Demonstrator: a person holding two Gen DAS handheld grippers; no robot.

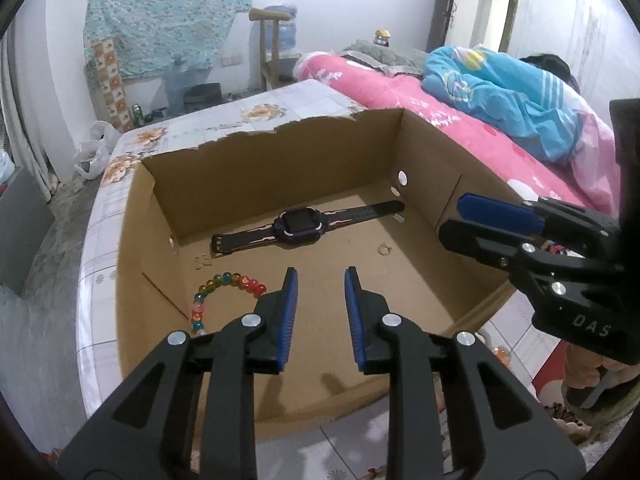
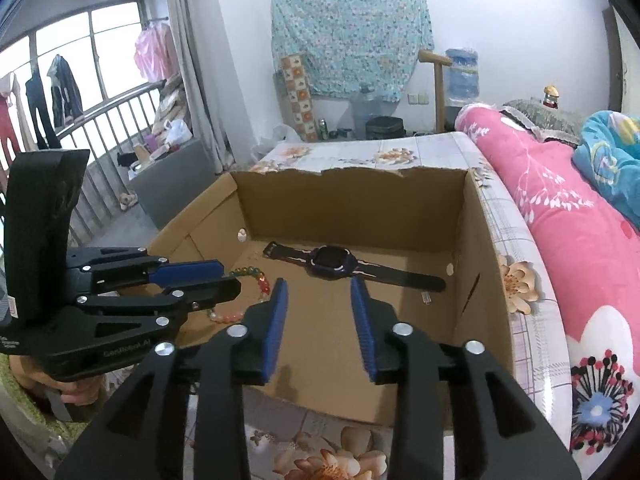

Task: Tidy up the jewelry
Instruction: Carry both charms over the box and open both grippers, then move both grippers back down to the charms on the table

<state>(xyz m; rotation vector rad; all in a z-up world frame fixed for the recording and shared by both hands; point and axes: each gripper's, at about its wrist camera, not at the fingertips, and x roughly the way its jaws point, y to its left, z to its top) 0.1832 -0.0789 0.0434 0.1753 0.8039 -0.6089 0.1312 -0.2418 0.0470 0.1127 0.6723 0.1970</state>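
Note:
An open cardboard box (image 1: 280,160) (image 2: 472,240) stands on the floral table. On its floor lie a dark purple smartwatch (image 1: 298,224) (image 2: 330,266), a colourful bead bracelet (image 1: 224,284) (image 2: 256,278) and a small ring (image 1: 385,248). My left gripper (image 1: 320,280) (image 2: 224,278) is open and empty over the box's near left part, next to the bracelet. My right gripper (image 2: 320,288) (image 1: 452,218) is open and empty over the box's right side.
The table (image 1: 256,116) (image 2: 400,152) has a floral cloth. More beads (image 1: 500,354) lie on it outside the box's near right corner. A bed with pink and blue bedding (image 1: 500,108) (image 2: 560,208) lies right. A balcony rail (image 2: 112,112) is left.

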